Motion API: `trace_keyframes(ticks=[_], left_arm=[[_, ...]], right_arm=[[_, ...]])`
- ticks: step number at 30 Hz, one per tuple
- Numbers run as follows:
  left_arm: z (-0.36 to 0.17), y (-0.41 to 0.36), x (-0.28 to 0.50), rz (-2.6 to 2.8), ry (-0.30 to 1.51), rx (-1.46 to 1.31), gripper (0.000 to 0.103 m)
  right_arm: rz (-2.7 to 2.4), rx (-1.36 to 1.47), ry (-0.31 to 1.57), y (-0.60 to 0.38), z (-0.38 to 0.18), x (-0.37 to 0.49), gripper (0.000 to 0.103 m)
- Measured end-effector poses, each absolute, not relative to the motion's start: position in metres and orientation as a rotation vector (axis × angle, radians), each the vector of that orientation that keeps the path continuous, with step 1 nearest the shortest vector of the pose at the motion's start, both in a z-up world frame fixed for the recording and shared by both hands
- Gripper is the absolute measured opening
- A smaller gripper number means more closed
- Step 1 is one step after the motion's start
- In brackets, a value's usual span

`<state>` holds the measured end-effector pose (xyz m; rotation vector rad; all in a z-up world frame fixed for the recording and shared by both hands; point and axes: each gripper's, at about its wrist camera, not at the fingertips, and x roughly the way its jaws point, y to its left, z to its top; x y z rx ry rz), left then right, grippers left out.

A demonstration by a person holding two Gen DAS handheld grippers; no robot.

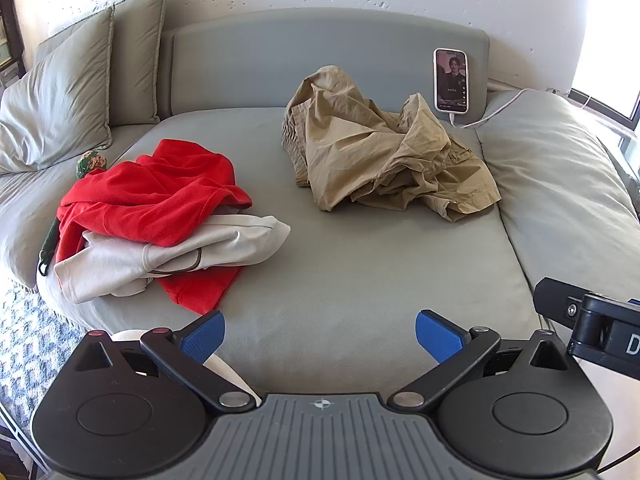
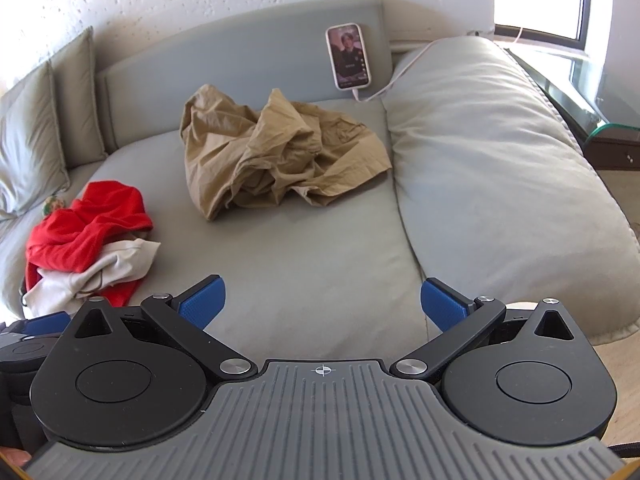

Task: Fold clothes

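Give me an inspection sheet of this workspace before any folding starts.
Surface: grey bed, middle bare, sheet fairly smooth.
Job's things: tan garment crumpled in a heap near the headboard; red garment bunched at the left edge, lying over and under a white garment. None is folded.
Clutter: phone propped upright against the headboard, screen lit; small floral item behind the red garment; a dark green strap at the bed's left edge.
Grippers: left gripper and right gripper both open, empty, over the near edge.
Cables: white charging cable runs from the phone across the big cushion.
Surroundings: pillows left, window right, patterned rug.
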<state>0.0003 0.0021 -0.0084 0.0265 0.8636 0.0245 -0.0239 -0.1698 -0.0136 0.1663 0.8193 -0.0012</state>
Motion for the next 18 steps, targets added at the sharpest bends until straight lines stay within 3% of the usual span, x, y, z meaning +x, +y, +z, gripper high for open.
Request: trace_keyframes(ticks=[18], left_arm=[[-0.0089, 0.0032, 0.0028, 0.023, 0.872, 0.028, 0.102]], right_arm=[[-0.008, 0.161, 0.82, -0.1697, -0.015, -0.0229, 0.103]])
